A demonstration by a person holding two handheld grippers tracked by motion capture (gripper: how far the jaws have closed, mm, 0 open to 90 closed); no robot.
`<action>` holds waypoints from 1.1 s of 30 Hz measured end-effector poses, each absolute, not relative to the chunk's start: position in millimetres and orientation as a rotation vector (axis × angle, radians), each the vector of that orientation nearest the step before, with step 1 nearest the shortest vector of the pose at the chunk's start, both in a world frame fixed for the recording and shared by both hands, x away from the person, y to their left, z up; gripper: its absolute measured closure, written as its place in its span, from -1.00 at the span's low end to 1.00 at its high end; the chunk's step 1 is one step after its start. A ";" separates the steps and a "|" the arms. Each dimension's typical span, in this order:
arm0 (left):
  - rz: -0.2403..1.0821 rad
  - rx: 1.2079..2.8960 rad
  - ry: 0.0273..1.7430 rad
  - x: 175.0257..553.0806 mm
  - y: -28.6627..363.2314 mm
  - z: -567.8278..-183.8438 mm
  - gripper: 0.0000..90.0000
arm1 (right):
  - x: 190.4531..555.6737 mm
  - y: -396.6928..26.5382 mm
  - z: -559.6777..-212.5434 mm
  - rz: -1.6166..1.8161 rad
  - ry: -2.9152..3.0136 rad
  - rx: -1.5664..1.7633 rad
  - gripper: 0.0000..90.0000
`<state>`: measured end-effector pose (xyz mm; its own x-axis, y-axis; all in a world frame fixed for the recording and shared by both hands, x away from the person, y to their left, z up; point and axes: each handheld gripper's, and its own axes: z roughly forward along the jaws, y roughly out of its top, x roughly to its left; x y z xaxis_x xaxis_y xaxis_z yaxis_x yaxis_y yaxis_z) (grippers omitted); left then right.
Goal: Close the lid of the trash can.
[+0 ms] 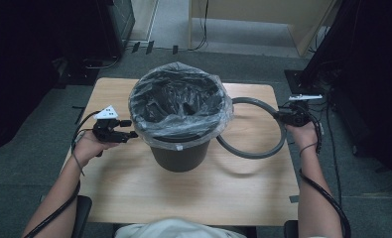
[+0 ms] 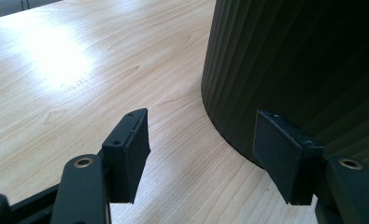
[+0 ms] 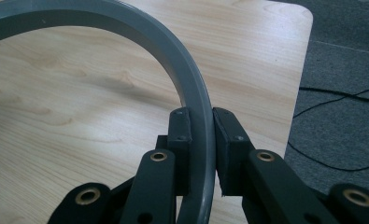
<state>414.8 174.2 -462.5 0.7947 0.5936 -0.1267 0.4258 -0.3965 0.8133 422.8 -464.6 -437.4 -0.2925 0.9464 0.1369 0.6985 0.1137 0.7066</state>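
A dark ribbed bin (image 1: 179, 154) stands in the middle of the wooden table (image 1: 208, 193), lined with a clear plastic bag (image 1: 178, 101) whose edge folds over the rim. A grey plastic ring (image 1: 263, 148) hangs to the right of the bin, a little above the tabletop, throwing a shadow. My right gripper (image 1: 279, 115) is shut on the ring's right side; in the right gripper view the ring (image 3: 173, 51) runs between the pads of that gripper (image 3: 202, 119). My left gripper (image 1: 132, 128) is open beside the bin's left wall, and the left gripper view shows nothing between the jaws (image 2: 203, 140), with the bin (image 2: 289, 60) close on the right.
The table's right edge (image 3: 303, 70) lies close to my right gripper, with grey carpet and black cables (image 3: 341, 93) beyond it. Dark equipment (image 1: 362, 59) stands on the floor at both sides. Bare tabletop (image 1: 144, 198) lies in front of the bin.
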 end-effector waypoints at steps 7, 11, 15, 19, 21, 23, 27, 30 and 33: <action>0.228 2.050 0.754 414.6 173.8 -462.3 -0.21 | 425.2 -468.1 -420.6 1.002 2.043 1.602 0.76; 0.228 2.050 0.754 414.6 173.8 -462.1 -0.21 | 426.4 -468.9 -412.1 1.011 2.040 1.601 0.76; 0.227 2.050 0.754 414.5 173.9 -462.2 -0.21 | 428.6 -471.7 -398.8 1.052 2.028 1.596 0.76; 0.227 2.050 0.754 414.6 174.0 -462.2 -0.21 | 429.4 -474.8 -388.6 1.067 2.018 1.594 0.76; 0.227 2.050 0.753 414.5 174.0 -462.1 -0.21 | 429.6 -476.3 -383.1 1.067 2.017 1.593 0.76; 0.227 2.049 0.753 414.4 174.0 -461.9 -0.21 | 429.8 -476.8 -381.4 1.065 2.017 1.591 0.76; 0.229 2.049 0.754 414.4 174.4 -461.8 -0.21 | 429.5 -481.0 -369.0 1.056 2.010 1.589 0.76; 0.230 2.051 0.754 414.3 174.2 -462.0 -0.21 | 429.4 -484.1 -362.6 1.048 2.007 1.590 0.76; 0.229 2.053 0.750 414.2 173.4 -462.2 -0.21 | 429.0 -487.3 -356.8 1.044 2.004 1.593 0.76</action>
<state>414.2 173.4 -462.2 0.7978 0.5904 -0.1219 0.4218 -0.4020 0.8127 429.0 -487.3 -356.8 -0.2895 0.9449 0.1530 0.6669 0.0845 0.7403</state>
